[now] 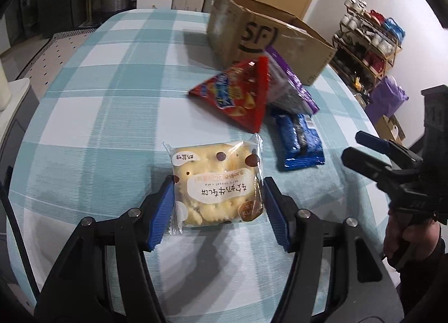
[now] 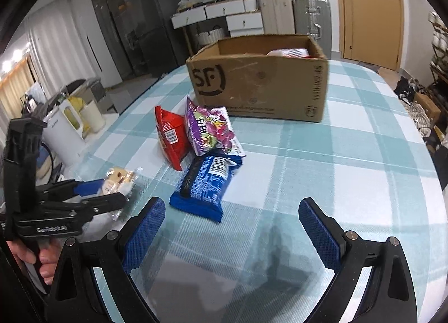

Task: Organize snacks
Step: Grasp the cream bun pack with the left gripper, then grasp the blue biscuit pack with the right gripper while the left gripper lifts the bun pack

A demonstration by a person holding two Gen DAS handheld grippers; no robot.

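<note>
A clear-wrapped yellow cracker pack (image 1: 215, 183) lies on the checked tablecloth (image 1: 98, 116) between the blue pads of my left gripper (image 1: 217, 205). The left pad touches the wrapper; a small gap shows at the right pad. The pack also shows in the right wrist view (image 2: 119, 180), in the left gripper (image 2: 109, 191). A red snack bag (image 1: 238, 93), a purple bag (image 1: 291, 90) and a blue biscuit pack (image 1: 301, 138) lie beyond. My right gripper (image 2: 232, 225) is open and empty, just short of the blue pack (image 2: 204, 183). It shows at the right in the left wrist view (image 1: 355, 146).
An open SF cardboard box (image 2: 260, 85) stands at the table's far side with a packet inside (image 2: 291, 53). The red bag (image 2: 170, 135) and purple bag (image 2: 210, 130) lie in front of it. Shelves, suitcases and bins surround the table.
</note>
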